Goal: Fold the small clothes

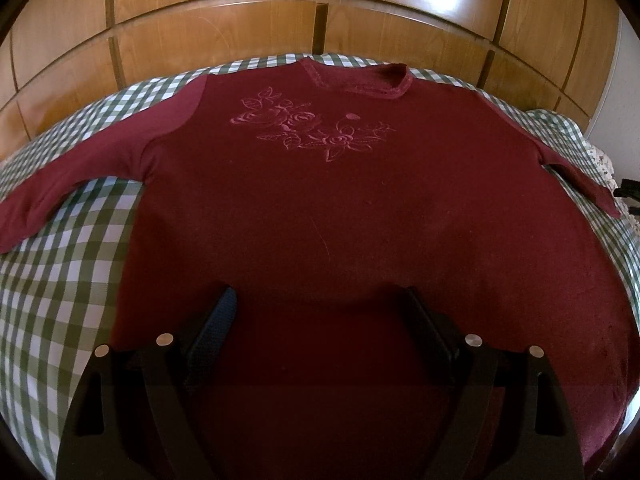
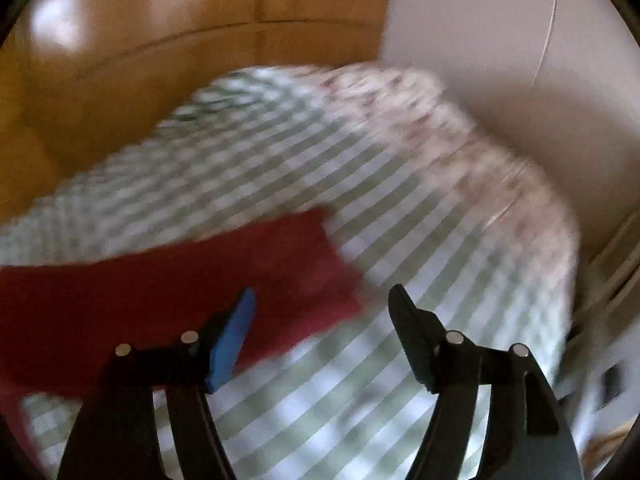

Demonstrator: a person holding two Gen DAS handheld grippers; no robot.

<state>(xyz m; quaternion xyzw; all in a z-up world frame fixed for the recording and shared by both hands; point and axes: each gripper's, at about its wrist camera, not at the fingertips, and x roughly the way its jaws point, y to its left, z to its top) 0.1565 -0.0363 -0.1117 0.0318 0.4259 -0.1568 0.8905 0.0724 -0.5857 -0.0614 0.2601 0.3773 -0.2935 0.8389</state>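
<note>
Both black tools (image 1: 320,300) (image 2: 322,300) gape over embroidered maroon sweater (image 1: 320,208).

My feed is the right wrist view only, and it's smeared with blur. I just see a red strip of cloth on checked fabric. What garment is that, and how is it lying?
Observer: It is a dark red long-sleeved top, spread flat with its front up on the checked cloth.
Operator: Which way does it point?
Observer: The neckline lies at the far end, toward the wooden cabinet.
Operator: Any marking on it?
Observer: Embroidered roses sit on the chest below the neckline.
Operator: Where is the other gripper?
Observer: The left gripper is over the top's lower middle, jaws apart, with nothing between them.
</note>
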